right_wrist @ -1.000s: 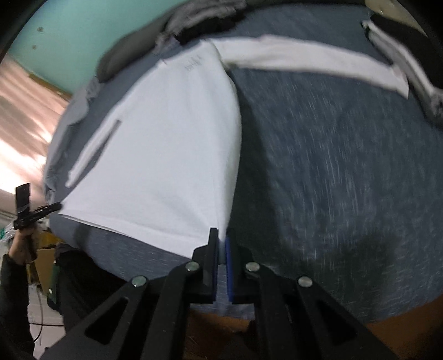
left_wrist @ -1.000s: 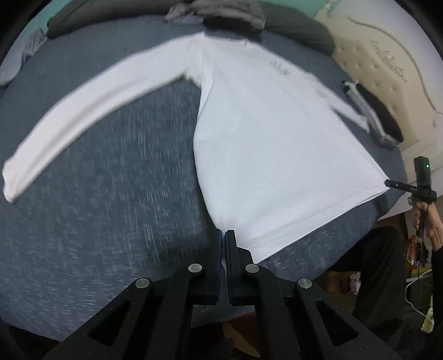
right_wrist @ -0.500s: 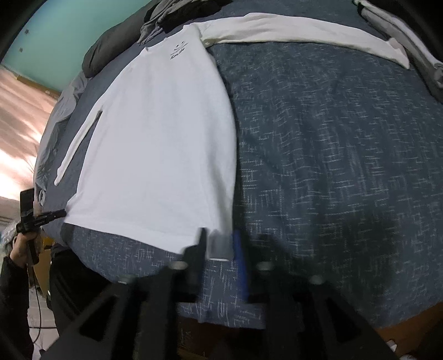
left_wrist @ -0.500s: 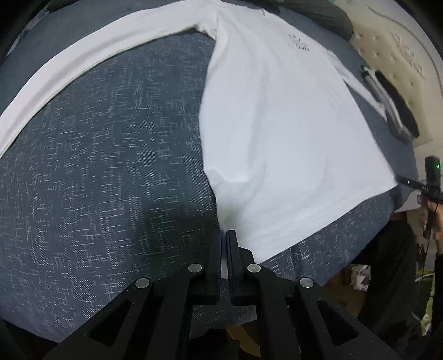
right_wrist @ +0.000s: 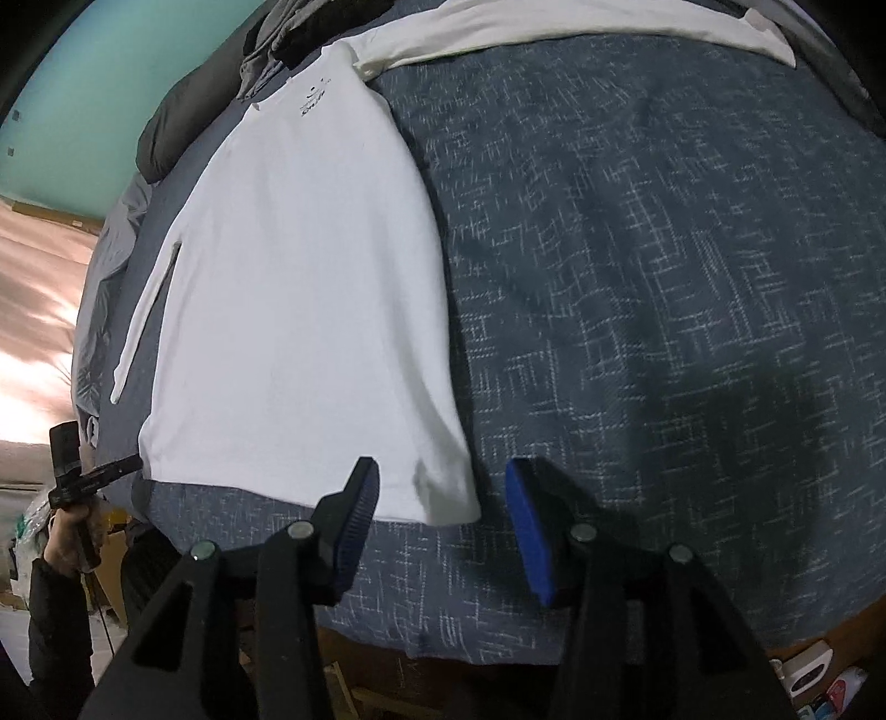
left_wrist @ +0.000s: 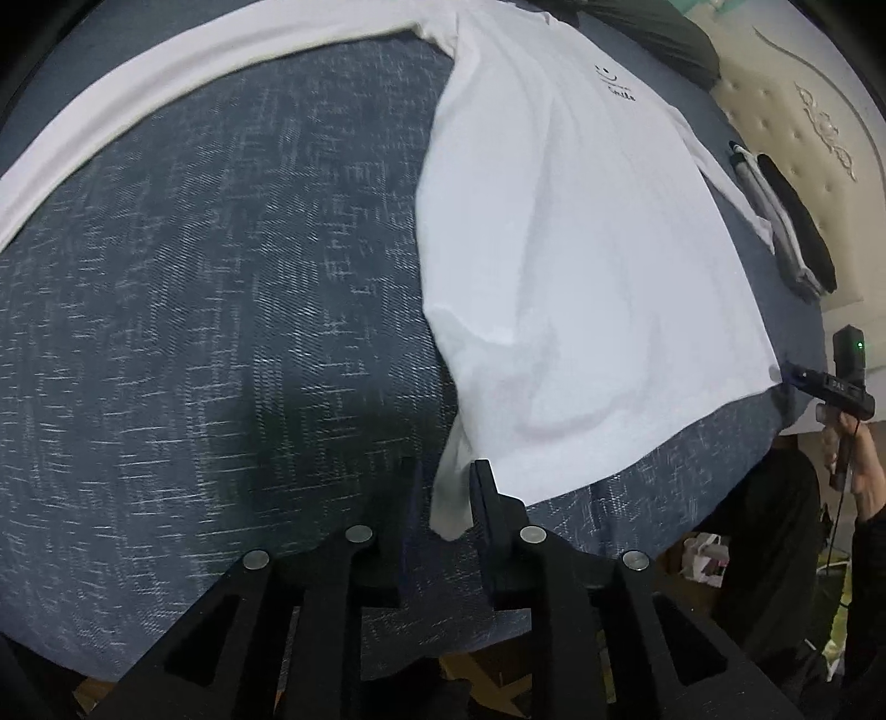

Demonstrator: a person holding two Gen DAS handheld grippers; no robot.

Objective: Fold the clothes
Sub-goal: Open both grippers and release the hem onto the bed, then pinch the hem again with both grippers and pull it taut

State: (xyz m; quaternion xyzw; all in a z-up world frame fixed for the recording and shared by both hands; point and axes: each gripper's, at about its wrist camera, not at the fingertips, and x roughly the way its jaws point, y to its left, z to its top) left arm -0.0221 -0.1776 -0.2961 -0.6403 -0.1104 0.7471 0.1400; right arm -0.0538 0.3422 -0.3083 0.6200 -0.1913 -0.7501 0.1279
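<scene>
The white long-sleeved shirt (left_wrist: 581,266) lies spread flat on the blue bed cover (left_wrist: 221,332); at its left hem corner the left gripper (left_wrist: 448,498) has narrow jaws opening around loose cloth, and at the right corner the right gripper (right_wrist: 443,498) jaws are opening wide, straddling the hem without pressing it

The long-sleeved shirt (right_wrist: 299,266) lies flat on the bed (right_wrist: 664,277), its hem along the bed's near edge and its collar toward the far edge, where pillows (right_wrist: 183,116) and a heap of clothes (right_wrist: 277,33) lie. One sleeve (left_wrist: 166,83) stretches along that far side. Folded garments (left_wrist: 792,232) lie by the headboard (left_wrist: 819,138).
</scene>
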